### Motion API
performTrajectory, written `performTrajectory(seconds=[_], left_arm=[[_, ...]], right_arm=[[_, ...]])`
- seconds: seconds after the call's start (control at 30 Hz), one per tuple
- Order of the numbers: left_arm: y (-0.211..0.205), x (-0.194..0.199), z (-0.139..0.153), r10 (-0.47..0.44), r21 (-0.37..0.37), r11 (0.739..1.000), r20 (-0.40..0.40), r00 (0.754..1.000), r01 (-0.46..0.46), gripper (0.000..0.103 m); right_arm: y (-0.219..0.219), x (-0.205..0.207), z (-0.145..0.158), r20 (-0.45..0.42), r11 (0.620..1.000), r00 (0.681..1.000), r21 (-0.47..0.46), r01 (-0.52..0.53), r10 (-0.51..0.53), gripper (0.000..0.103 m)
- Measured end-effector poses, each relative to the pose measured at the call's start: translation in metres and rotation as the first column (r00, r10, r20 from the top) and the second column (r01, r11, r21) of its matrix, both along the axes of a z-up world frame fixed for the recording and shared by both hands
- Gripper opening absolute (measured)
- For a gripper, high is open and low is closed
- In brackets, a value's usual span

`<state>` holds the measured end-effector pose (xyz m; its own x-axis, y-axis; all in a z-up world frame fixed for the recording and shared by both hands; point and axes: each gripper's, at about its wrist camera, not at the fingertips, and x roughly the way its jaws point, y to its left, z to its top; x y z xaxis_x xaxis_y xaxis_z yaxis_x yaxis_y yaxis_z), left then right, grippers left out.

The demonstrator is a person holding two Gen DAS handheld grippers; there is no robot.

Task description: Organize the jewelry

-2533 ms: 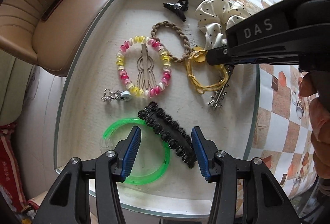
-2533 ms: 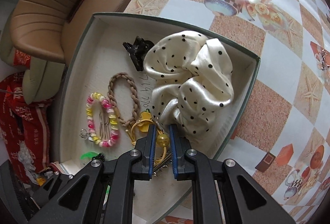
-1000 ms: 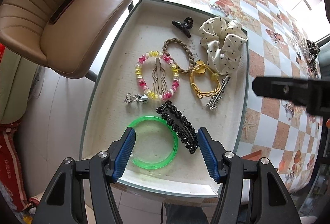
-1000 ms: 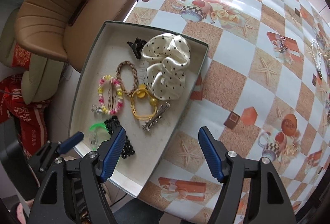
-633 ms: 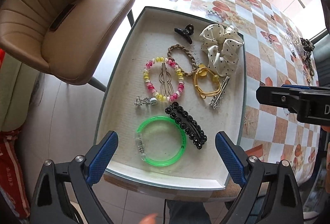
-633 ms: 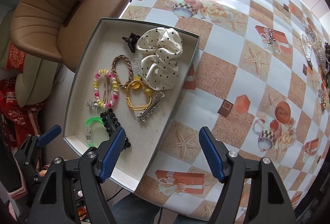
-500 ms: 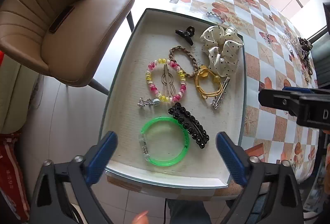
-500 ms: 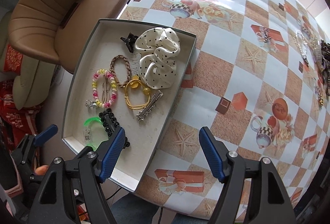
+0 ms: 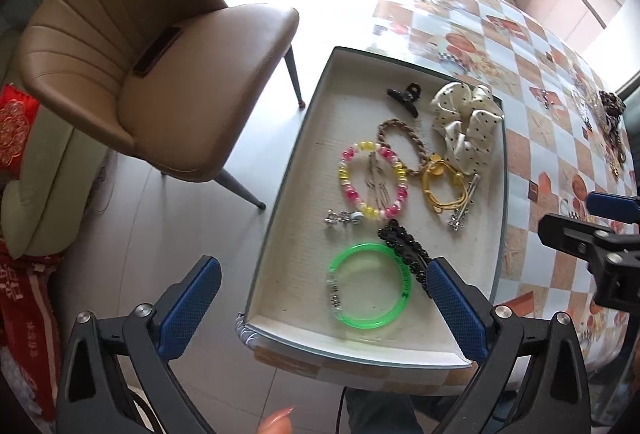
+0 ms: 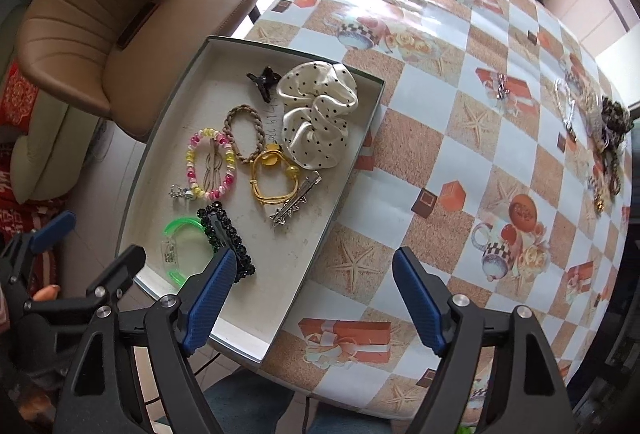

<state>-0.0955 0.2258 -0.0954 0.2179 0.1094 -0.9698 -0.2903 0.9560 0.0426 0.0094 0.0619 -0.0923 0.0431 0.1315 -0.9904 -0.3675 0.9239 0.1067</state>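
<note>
Above the shallow tray (image 9: 280, 194) at the near edge of the tabletop (image 10: 460, 162), I am holding both sets of fingers spread wide and empty: the left gripper (image 9: 320, 308) is gaping over the green bangle (image 9: 370, 286) and the black beaded clip (image 9: 404, 254), and the right gripper (image 10: 312, 298), whose fingers have just been opening further with nothing between them, is hanging over the tray's right wall and the patterned cloth. The tray's pieces are lying close together: the polka-dot scrunchie (image 10: 316, 114), the braided hair tie (image 10: 246, 134), the yellow cord tie (image 10: 274, 178), the pink and yellow bead bracelet (image 10: 210, 164) with a metal clip inside its ring, and the spiked silver clip (image 10: 296, 200). What I am worrying about is the crowding. The yellow tie is touching the braided one and the silver clip, so a reach for any of them could drag its neighbours along. The tray is also sitting right at the tabletop's corner, seemingly past the edge, though the fisheye makes that hard to judge, so a downward push near its front could tip it. More jewelry (image 10: 600, 138) is waiting at the far right of the tabletop, well apart from the tray, and the chains there look tangled enough to come up in a clump.
</note>
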Motion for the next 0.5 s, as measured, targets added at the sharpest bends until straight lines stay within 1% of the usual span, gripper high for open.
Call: performTrajectory(seconds=[0.03,0.07,0.1,0.13,0.3,0.5], left_arm=[[0.001,-0.001,0.002,0.007,-0.003,1.000,0.002,1.000,-0.007,0.103],[0.001,-0.002,0.004,0.010,-0.006,1.000,0.005,1.000,-0.010,0.103],[0.000,-0.004,0.006,0.015,-0.006,1.000,0.010,1.000,-0.015,0.103],[0.000,-0.005,0.009,0.018,-0.002,1.000,0.015,1.000,-0.018,0.103],[-0.008,-0.012,0.027,0.029,0.019,0.999,0.045,0.999,-0.030,0.103],[-0.017,-0.022,0.047,0.054,0.015,0.998,0.074,0.996,-0.055,0.103]], right_arm=[[0.000,-0.001,0.002,0.008,1.000,1.000,0.007,-0.004,0.004,0.094],[0.000,-0.002,0.005,0.021,1.000,1.000,0.015,-0.005,0.005,0.095],[0.000,-0.002,0.008,0.030,1.000,1.000,0.020,-0.005,0.005,0.101],[-0.001,-0.003,0.011,0.043,1.000,0.999,0.025,-0.004,0.003,0.103],[-0.004,-0.008,0.023,0.074,0.999,0.997,0.039,-0.004,0.001,0.103],[-0.007,-0.017,0.039,0.100,0.999,0.994,0.035,-0.036,0.033,0.103]])
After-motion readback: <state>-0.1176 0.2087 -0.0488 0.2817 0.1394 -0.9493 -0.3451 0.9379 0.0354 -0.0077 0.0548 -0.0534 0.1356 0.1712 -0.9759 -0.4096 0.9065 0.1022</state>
